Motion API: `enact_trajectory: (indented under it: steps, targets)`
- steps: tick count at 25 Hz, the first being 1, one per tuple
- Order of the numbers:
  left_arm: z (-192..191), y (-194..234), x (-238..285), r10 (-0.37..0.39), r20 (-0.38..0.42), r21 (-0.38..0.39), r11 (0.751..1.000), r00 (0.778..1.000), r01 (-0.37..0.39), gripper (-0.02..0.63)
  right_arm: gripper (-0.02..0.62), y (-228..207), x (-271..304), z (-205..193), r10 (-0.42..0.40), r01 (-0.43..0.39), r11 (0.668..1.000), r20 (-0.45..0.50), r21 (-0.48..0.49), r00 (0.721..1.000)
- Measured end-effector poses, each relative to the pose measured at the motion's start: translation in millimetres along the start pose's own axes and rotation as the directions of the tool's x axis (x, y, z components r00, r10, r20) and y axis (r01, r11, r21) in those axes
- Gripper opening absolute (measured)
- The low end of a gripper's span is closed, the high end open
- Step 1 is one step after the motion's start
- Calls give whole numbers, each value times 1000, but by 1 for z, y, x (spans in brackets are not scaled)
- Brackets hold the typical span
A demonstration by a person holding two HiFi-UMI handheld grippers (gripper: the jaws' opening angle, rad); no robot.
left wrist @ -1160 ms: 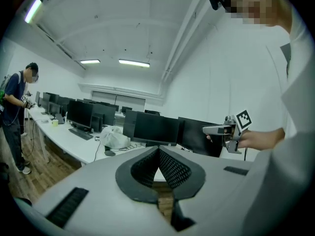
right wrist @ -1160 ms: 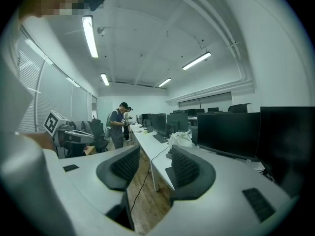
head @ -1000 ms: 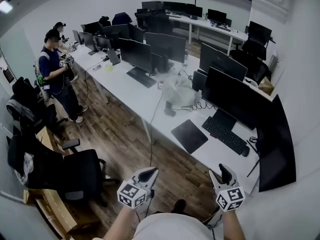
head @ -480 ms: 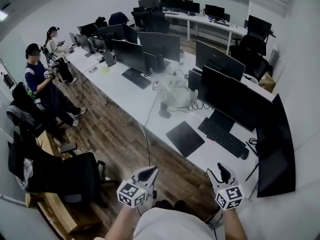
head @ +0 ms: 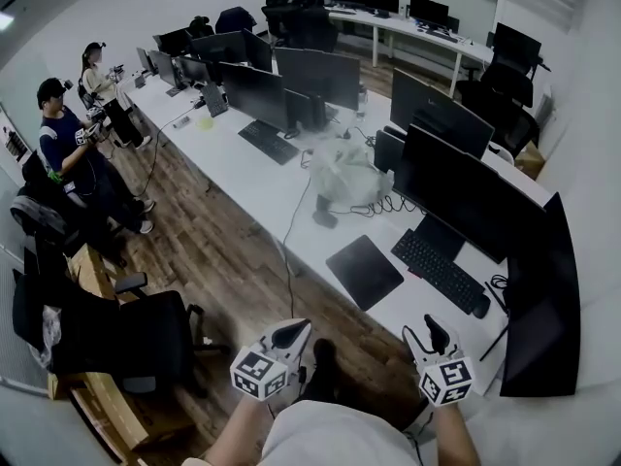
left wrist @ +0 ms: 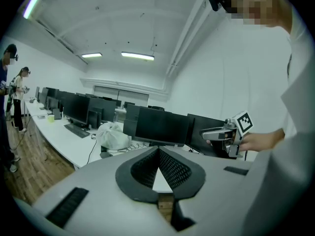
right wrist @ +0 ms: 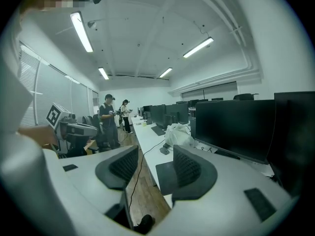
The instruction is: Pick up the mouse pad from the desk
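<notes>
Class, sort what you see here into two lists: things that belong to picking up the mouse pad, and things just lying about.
Belongs to the job: mouse pad, desk, left gripper, right gripper.

Just lying about: keyboard, mouse, white plastic bag, monitor, office chair.

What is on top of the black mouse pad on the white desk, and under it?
Nothing lies on the mouse pad; its dark top is bare. It lies flat on the desk, beside the keyboard. Anything between pad and desk is covered, so it cannot be seen.
</notes>
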State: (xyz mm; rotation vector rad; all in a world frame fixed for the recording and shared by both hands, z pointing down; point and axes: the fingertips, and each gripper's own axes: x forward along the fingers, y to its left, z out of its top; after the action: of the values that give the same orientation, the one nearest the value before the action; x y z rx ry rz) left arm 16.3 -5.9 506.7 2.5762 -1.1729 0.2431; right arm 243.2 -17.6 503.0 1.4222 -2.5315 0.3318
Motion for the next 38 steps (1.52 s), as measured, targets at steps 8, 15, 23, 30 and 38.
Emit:
enact_trajectory:
  steps: [8,15,23,30,38]
  targets:
    - [10,57,46,-22,6,-39,999,1000,22,15,242,-17,67,8,-9,9,1000,-50,-3,999]
    - [13,114,92,-64,-28,-47,997,998,63,15,245,-30,137,8,-12,11,1000,-121,-10,993]
    - [13,164,133,-124,-65,-37,992,990,122,15,258,-35,204,1,-15,13,1000,-201,-15,980]
    - [-5,189,161,-156,-116,-48,987,981,152,15,268,-44,244,-16,-16,10,1000,-267,-25,964]
    - [-33,199,193,-156,-146,-99,985,977,143,15,288,-67,283,-47,24,-39,999,-361,-34,932]
